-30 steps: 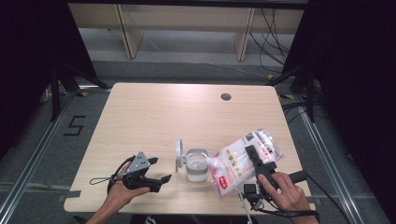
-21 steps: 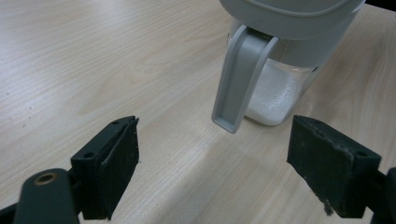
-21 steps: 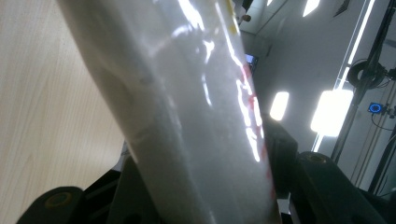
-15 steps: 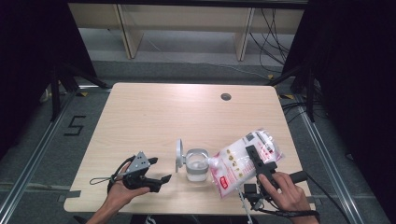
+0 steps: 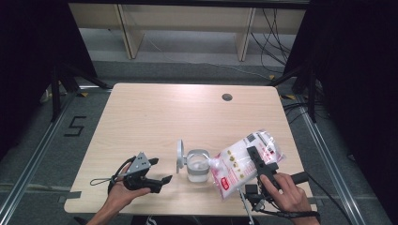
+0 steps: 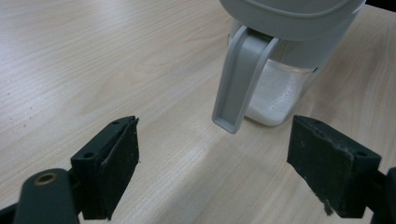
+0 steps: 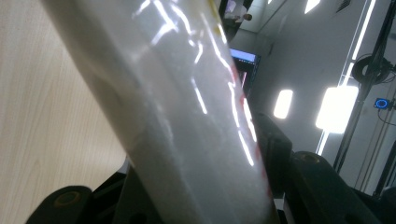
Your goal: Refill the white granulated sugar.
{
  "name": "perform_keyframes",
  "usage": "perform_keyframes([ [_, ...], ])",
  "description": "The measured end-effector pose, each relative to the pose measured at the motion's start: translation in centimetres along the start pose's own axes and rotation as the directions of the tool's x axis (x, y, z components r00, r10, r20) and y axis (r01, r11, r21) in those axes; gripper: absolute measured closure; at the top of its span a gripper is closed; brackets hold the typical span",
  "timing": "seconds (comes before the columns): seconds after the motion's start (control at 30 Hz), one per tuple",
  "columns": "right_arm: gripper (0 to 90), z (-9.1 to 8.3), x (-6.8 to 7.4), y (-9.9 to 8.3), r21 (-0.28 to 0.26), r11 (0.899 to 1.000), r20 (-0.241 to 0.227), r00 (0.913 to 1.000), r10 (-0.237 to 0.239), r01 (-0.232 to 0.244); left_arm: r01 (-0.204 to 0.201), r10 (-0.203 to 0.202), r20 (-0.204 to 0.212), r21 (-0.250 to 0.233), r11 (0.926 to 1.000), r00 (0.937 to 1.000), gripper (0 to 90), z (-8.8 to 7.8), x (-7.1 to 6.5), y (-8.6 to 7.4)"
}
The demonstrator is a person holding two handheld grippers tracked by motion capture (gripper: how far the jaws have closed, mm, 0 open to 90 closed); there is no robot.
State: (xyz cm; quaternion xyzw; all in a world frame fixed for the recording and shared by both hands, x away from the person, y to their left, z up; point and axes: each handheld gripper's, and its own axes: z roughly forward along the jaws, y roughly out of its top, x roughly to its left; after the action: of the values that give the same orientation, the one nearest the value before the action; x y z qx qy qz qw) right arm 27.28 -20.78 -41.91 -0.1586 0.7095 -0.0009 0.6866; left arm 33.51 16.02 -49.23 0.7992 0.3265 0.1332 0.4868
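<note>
A clear jar holding some white powder stands near the table's front edge, its grey flip lid swung open to the left. My right gripper is shut on a plastic bag of white powder, tilted so that its lower corner reaches over the jar's mouth. Its jaws have just been closing on the bag, which runs between them in the right gripper view. My left gripper rests open on the table left of the jar. Nothing is between its pads, and the jar stands just ahead.
The light wooden table has a round cable hole at its far right. Wooden shelving and loose cables stand on the floor beyond the far edge. Black curtains hang on both sides.
</note>
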Motion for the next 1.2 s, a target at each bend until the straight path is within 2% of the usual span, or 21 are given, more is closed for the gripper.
perform_keyframes([
  [0.07,63.1,0.03,-0.02,-0.02,-0.001,1.0,0.0,1.0,-0.002,0.002,-0.001,0.001,0.002,0.007,1.0,1.0,16.2,-0.03,0.02,0.03],
  [0.13,63.2,0.19,-0.27,-0.03,-0.016,0.999,0.007,0.9993,-0.037,0.037,-0.008,0.008,0.001,0.006,0.9999,1.0,16.3,-0.06,0.07,0.05],
  [0.17,63.3,0.08,-0.01,-0.05,0.004,1.0,-0.009,0.9999,0.005,-0.005,-0.004,0.004,0.002,0.007,1.0,1.0,16.2,-0.07,0.06,0.04],
  [0.33,63.4,0.09,0.04,-0.05,-0.005,1.0,0.001,1.0,0.007,-0.007,-0.009,0.009,0.001,0.007,0.9999,1.0,16.3,-0.1,0.01,0.04],
  [0.4,63.4,0.17,-0.31,0.05,-0.022,0.999,0.007,0.9994,-0.035,0.035,-0.002,0.002,-0.008,-0.003,1.0,1.0,16.3,0.01,-0.03,-0.01],
  [0.43,63.4,0.05,-0.23,0.08,-0.007,1.0,-0.011,0.9997,-0.023,0.023,-0.003,0.003,0.001,0.009,1.0,1.0,16.2,-0.07,0.02,0.03],
  [0.57,63.5,0.13,-0.18,0.07,-0.008,1.0,-0.01,0.9999,-0.011,0.011,-0.007,0.007,0.003,0.009,0.9999,1.0,16.3,-0.04,0.01,0.03],
  [0.6,63.5,0.09,0.17,0.0,0.004,0.999,-0.009,0.9993,0.037,-0.037,-0.006,0.006,0.003,0.009,0.9999,1.0,16.3,-0.04,0.01,0.02],
  [0.67,63.6,0.14,0.0,-0.02,-0.005,1.0,-0.002,0.9998,0.019,-0.019,-0.007,0.007,0.003,0.009,0.9999,1.0,16.3,-0.06,0.01,0.02],
  [0.7,63.6,0.05,0.07,0.02,0.005,0.999,-0.007,0.9994,0.034,-0.034,-0.008,0.008,0.002,0.011,0.9999,1.0,16.2,-0.08,0.01,0.03],
  [0.77,63.6,0.13,-0.29,0.05,-0.014,1.0,0.006,0.9999,-0.01,0.01,-0.012,0.012,0.0,0.013,0.9998,0.9999,16.3,-0.08,0.03,0.03],
  [0.83,63.6,0.03,-0.13,0.01,-0.004,1.0,0.0,0.9998,0.022,-0.022,-0.013,0.013,0.0,0.014,0.9998,0.9999,16.2,-0.06,0.03,0.02],
  [0.9,63.7,-0.05,-0.32,-0.03,0.006,1.0,-0.018,0.9998,0.005,-0.005,-0.013,0.013,0.001,0.015,0.9998,0.9999,16.3,-0.06,0.03,0.02],
  [0.93,63.7,-0.12,-0.13,-0.03,0.024,0.999,-0.029,0.9992,0.026,-0.025,-0.013,0.013,0.001,0.014,0.9998,0.9999,16.2,-0.07,0.03,0.02],
  [1.0,63.7,-0.04,-0.01,-0.09,0.012,0.999,-0.018,0.9992,0.035,-0.034,-0.009,0.009,0.002,0.01,0.9999,1.0,16.2,-0.05,0.0,0.02],
  [1.07,63.7,-0.09,-0.08,-0.07,0.017,1.0,-0.026,0.9994,0.024,-0.023,-0.009,0.009,0.003,0.011,0.9999,1.0,16.2,-0.05,0.0,0.02],
  [1.1,63.7,-0.07,-0.11,-0.05,0.015,1.0,-0.022,0.9994,0.026,-0.026,-0.009,0.009,0.003,0.011,0.9999,1.0,16.2,-0.04,-0.01,0.01],
  [1.13,63.7,-0.04,-0.28,-0.03,0.005,1.0,-0.014,0.9999,0.005,-0.005,-0.011,0.011,0.004,0.011,0.9999,0.9999,16.2,-0.04,0.0,0.01],
  [1.2,63.7,0.03,-0.4,-0.03,-0.01,1.0,-0.001,1.0,-0.006,0.006,-0.01,0.01,0.003,0.011,0.9999,0.9999,16.3,-0.03,0.0,0.01],
])
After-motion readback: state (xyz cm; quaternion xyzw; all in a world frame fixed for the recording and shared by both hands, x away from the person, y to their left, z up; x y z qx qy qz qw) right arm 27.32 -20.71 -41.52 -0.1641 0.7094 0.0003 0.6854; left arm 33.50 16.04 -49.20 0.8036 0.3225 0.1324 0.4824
